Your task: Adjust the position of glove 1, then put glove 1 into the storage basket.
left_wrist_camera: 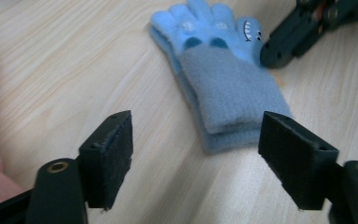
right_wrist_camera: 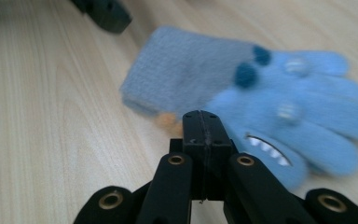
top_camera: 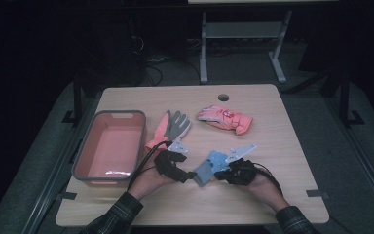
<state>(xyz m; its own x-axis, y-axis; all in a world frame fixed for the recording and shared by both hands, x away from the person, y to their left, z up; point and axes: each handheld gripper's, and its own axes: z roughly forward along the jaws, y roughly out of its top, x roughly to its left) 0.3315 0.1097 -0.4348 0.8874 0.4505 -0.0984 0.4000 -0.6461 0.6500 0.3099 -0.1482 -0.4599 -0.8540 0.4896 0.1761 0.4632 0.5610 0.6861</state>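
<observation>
Blue gloves, stacked pair, lie flat on counter between grippers. Left gripper released, jaws wide before cuff. Right gripper clenched, empty, beside thumb. Soft, light, limp knit; pinch both cuffs together.

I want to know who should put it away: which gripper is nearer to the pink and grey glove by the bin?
Left. The left gripper lies just below the pink and grey glove; the right gripper is farther right, beside the blue gloves.
</observation>
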